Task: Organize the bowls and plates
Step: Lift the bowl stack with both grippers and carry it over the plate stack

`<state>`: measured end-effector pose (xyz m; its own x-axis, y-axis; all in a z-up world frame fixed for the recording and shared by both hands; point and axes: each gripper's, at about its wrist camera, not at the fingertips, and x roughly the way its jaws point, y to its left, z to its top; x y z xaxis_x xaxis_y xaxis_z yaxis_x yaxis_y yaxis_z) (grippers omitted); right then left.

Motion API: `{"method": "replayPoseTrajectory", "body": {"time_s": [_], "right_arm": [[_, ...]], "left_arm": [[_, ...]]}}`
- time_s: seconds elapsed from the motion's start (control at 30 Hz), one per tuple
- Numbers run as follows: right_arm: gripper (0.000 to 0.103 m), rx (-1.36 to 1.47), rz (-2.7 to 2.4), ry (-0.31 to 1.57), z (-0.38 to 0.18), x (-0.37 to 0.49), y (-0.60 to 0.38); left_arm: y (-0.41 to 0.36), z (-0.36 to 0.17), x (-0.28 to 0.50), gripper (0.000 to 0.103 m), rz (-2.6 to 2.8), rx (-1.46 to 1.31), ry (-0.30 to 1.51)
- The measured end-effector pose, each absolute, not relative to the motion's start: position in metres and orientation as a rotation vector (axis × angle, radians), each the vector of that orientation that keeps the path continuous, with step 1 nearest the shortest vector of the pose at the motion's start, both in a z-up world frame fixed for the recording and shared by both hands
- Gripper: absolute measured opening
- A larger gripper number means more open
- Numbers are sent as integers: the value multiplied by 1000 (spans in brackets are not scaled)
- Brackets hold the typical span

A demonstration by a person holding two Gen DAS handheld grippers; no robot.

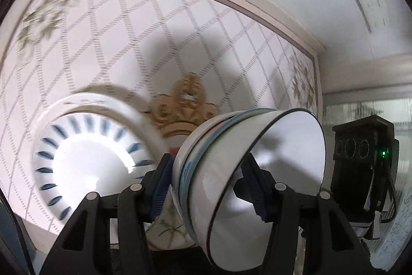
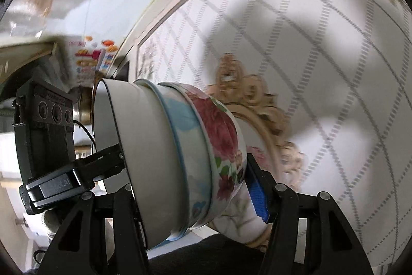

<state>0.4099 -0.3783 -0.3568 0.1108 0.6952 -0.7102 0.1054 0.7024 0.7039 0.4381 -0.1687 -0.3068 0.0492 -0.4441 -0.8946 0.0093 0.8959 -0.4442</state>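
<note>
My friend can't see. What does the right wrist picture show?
A tilted stack of nested bowls, the outermost painted with red flowers, is clamped between the right gripper fingers. The left gripper reaches into the innermost bowl, above a diamond-patterned tablecloth.

The nested white ceramic bowls [image 2: 180, 159] look glazed and glossy; the lattice-patterned white tablecloth [image 1: 154, 30] beneath appears smooth and matt.

Lettering appears on the left tongs' housing [image 2: 51, 186] in the right wrist view, partly cut off and illegible. The colourful printed carton [image 2: 88, 61] carries blurred, unreadable characters. No other text legible.
</note>
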Motion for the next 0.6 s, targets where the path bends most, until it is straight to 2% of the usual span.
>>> {"method": "replayPoseTrajectory", "body": {"time_s": [0.33,0.6], "right_arm": [[61,629,627,1495,-370,429,-270],[61,576,654,1533,-396,437,-227]], "left_arm": [[-64,-318,428,52,-210,-462,1468],[-28,-341,424,52,-169,-543,1471]]}}
